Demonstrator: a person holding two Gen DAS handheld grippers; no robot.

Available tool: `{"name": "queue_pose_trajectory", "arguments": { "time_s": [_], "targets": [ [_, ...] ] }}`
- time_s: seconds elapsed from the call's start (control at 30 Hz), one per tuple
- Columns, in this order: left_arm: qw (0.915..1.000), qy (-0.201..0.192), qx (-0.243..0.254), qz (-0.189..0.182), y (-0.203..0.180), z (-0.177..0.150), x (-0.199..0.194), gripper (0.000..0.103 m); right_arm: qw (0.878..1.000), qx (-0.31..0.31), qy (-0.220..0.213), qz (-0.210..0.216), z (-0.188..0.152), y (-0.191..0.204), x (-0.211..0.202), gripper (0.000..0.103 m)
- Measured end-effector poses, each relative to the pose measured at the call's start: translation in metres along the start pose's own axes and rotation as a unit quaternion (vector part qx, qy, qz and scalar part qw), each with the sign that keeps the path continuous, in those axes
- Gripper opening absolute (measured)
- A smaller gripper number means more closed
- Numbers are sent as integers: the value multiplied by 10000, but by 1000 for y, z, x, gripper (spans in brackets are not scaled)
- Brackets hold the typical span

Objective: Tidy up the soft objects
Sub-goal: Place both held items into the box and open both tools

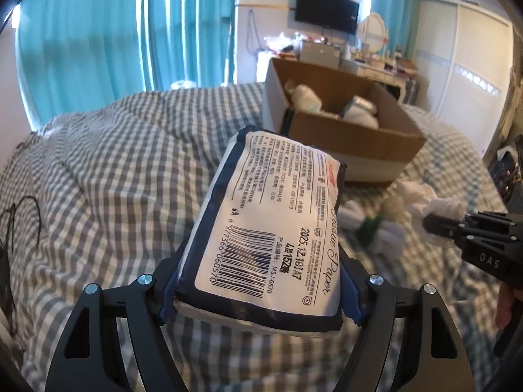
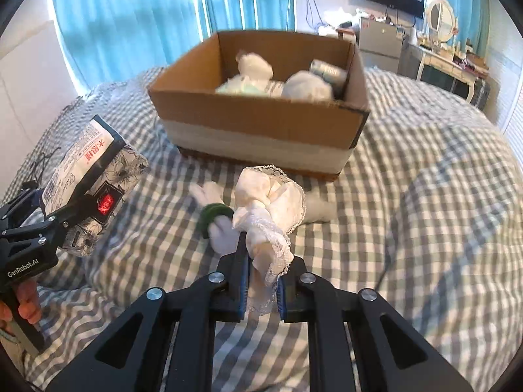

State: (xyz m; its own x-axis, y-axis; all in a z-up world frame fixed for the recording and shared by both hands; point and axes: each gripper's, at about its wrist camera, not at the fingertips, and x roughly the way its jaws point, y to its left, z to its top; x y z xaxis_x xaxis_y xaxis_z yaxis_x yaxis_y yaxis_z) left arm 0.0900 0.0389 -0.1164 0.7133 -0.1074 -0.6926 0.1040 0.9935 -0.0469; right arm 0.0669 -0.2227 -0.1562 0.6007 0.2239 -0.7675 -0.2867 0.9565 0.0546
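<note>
Jaws of the left gripper (image 1: 258, 297) clamp a navy-edged plastic tissue pack (image 1: 271, 228) at frame centre; right gripper (image 2: 263, 290) pinches a knotted cream lace cloth (image 2: 269, 202) above the checked bed (image 2: 425, 228), below the brown cardboard box (image 2: 258, 114).

Both claws are matte black with triangular cut-outs in the linkage arms, silver round screws at the joints and blue pads inside the fingers. The left claw (image 2: 81, 196) carries white "GenRobot.AI" lettering, the right claw (image 1: 434, 225) white "DAS". Bare skin of a hand (image 2: 26, 300) shows on the left handle.
</note>
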Motion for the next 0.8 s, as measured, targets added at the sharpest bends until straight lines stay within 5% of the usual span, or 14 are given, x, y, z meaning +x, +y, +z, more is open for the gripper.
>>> {"name": "queue_pose_trajectory", "arguments": {
  "time_s": [0.43, 0.8],
  "targets": [
    [9967, -652, 17, -490, -36, 49, -66, 75, 9948, -58, -1014, 9, 51, -6, -96, 13],
    [9935, -1021, 20, -508, -52, 125, -59, 75, 9881, -292, -1510, -6, 131, -15, -118, 13]
  ]
}}
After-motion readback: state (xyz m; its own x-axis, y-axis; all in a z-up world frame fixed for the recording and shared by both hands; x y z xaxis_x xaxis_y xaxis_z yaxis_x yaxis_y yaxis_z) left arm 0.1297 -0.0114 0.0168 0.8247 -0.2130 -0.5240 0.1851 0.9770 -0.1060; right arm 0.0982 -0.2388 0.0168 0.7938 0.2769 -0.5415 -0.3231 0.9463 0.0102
